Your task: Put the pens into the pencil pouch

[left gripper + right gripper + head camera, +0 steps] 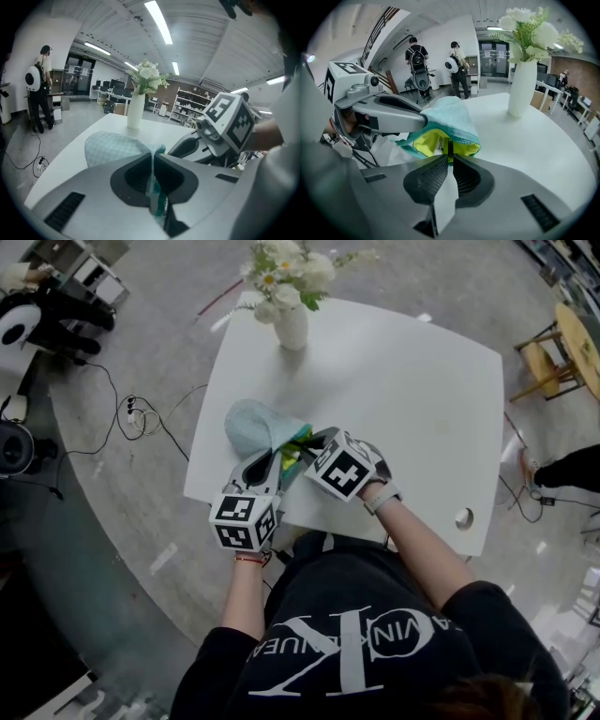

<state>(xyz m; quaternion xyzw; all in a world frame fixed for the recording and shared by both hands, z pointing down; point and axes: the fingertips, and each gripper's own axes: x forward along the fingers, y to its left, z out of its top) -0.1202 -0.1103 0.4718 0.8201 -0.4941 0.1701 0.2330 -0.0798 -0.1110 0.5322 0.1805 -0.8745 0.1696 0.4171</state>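
Note:
A teal pencil pouch [255, 425] lies on the white table [412, 399], near its front left edge. Its mouth, lined in yellow [436, 140], gapes toward me. My left gripper [272, 465] is shut on the pouch's near rim; in the left gripper view the teal fabric [157, 197] is pinched between the jaws. My right gripper [305, 448] sits at the mouth and is shut on a pen. In the right gripper view the pen's dark tip [450, 147] pokes into the yellow opening, and its pale body runs back between the jaws. The pouch's inside is mostly hidden.
A white vase of flowers [291, 324] stands at the table's far side. A round cable hole [464, 517] is near the front right corner. Cables and a power strip [139, 412] lie on the floor at left, and a wooden chair [548, 357] stands at right. People stand far behind.

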